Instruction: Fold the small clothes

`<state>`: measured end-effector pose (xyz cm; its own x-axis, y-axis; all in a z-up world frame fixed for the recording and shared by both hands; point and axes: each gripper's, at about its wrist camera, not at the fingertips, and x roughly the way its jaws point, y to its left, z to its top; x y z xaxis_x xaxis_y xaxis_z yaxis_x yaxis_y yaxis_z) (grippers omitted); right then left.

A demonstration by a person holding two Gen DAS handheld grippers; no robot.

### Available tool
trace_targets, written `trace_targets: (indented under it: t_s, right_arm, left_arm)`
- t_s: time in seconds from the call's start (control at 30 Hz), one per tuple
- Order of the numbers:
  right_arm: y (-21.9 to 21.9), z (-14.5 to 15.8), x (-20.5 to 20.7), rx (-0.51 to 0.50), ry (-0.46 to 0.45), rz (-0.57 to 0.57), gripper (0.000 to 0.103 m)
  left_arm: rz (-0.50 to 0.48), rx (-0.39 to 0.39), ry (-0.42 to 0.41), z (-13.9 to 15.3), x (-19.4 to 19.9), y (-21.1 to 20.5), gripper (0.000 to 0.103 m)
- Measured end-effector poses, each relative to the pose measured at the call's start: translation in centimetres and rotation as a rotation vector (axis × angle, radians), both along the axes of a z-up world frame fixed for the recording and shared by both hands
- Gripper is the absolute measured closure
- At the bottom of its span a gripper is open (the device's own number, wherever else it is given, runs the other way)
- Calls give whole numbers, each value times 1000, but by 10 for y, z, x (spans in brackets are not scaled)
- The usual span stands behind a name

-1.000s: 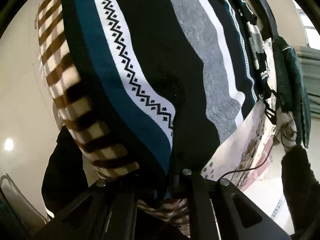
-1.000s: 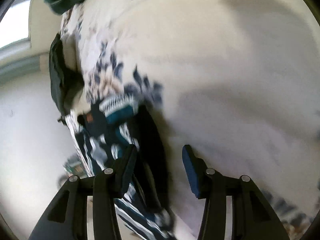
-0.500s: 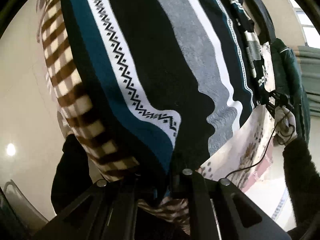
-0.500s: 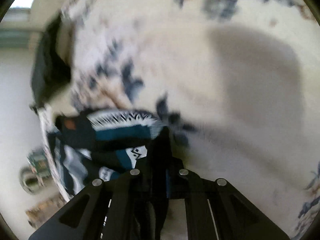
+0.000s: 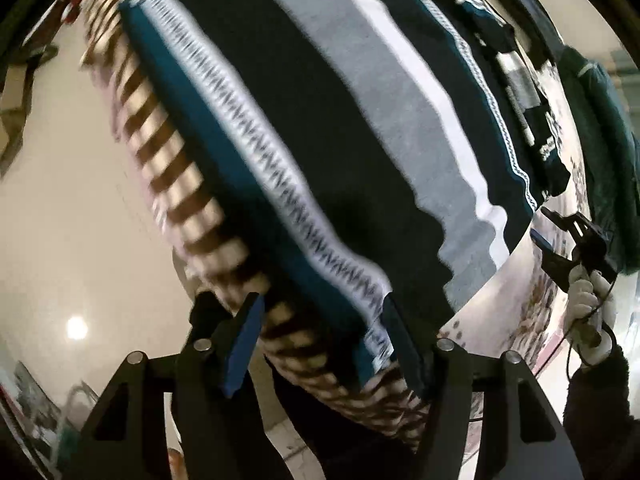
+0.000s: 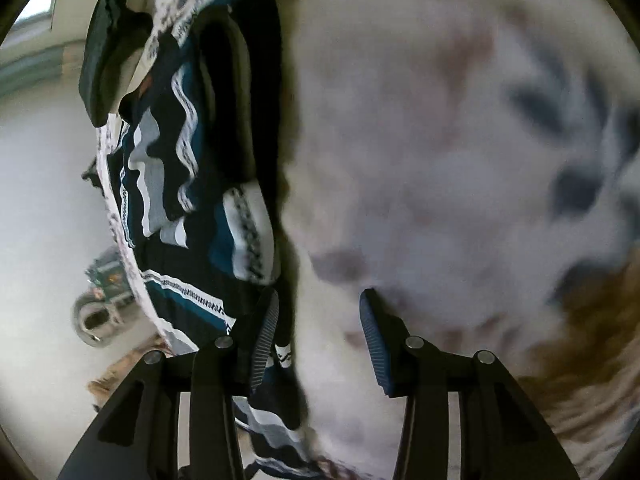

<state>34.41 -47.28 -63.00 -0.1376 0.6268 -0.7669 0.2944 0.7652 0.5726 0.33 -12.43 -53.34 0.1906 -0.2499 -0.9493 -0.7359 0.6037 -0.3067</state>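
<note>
A striped knit garment (image 5: 328, 128), black, teal, grey and white with zigzag bands, lies spread on a flowery cloth surface (image 5: 532, 304). My left gripper (image 5: 320, 344) is open, its blue pads on either side of the garment's near hem corner. In the right wrist view the same garment (image 6: 192, 184) lies bunched at the left. My right gripper (image 6: 316, 344) is open at the garment's edge, over the pale flowery cloth (image 6: 460, 140). The right gripper also shows in the left wrist view (image 5: 560, 244), held by a white-gloved hand.
A brown-and-cream striped cloth (image 5: 168, 184) lies under the garment's left side. A dark green garment (image 5: 608, 132) lies at the far right. A black item (image 6: 104, 56) sits at the surface's far end. The floor (image 5: 60, 200) lies below the edge.
Both grippers were shut on the garment half a second ago and are now open. The garment's hem has dropped onto the surface. The right wrist view has swung and blurred.
</note>
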Motion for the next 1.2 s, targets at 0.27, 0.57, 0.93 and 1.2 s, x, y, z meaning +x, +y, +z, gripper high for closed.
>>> trace_targets:
  t_s: [0.27, 0.57, 0.93, 1.2]
  right_arm:
    - [41, -4, -14, -43, -86, 7, 69]
    - [70, -5, -3, -109, -85, 135, 95]
    - [53, 20, -13, -213, -136, 181, 98]
    - [44, 32, -5, -314, -196, 217, 99]
  left_arm:
    - [-90, 49, -39, 5, 49, -9, 44]
    - [-147, 34, -11, -3, 57, -31, 44]
    - [-209, 102, 4, -1, 63, -32, 44]
    - [-120, 68, 47, -9, 33, -10, 44]
